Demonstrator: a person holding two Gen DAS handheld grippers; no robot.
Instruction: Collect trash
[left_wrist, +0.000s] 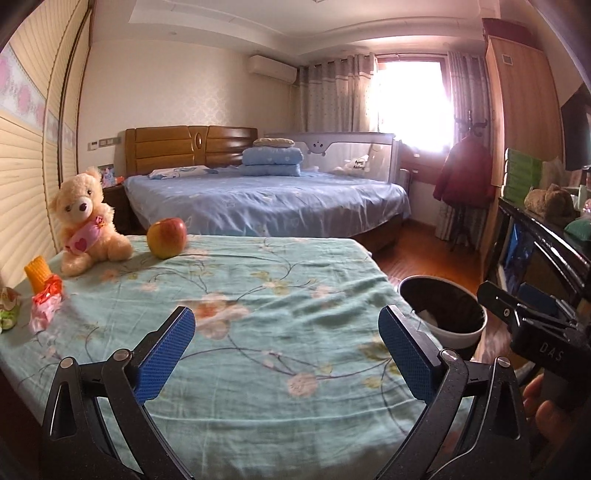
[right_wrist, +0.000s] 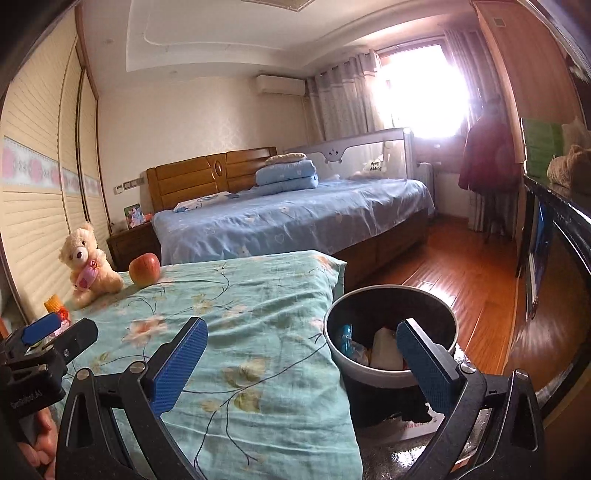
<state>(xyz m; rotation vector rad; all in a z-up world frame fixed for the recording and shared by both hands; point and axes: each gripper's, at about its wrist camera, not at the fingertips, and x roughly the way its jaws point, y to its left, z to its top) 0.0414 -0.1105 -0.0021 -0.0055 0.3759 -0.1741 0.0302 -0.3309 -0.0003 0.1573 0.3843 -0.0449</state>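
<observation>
A crumpled red-and-pink wrapper (left_wrist: 46, 302), an orange piece (left_wrist: 37, 273) and a green-white wrapper (left_wrist: 9, 310) lie at the left edge of the teal floral cloth (left_wrist: 258, 295). My left gripper (left_wrist: 286, 317) hovers open over the cloth's near part, with nothing between its fingers. A black-lined bin (left_wrist: 443, 310) stands on the floor to the right of the cloth. In the right wrist view my right gripper (right_wrist: 303, 326) is open and empty, straddling the cloth's corner and the bin (right_wrist: 343, 354). White paper (right_wrist: 384, 350) and a blue item (right_wrist: 347, 338) lie inside the bin.
A teddy bear (left_wrist: 86, 221) and an apple (left_wrist: 167, 237) sit at the cloth's far left. Beyond is a large bed with a blue sheet (left_wrist: 266, 199). A dark cabinet (left_wrist: 535, 240) lines the right side, with wooden floor (right_wrist: 461, 277) between. Sliding doors (left_wrist: 22, 166) run along the left.
</observation>
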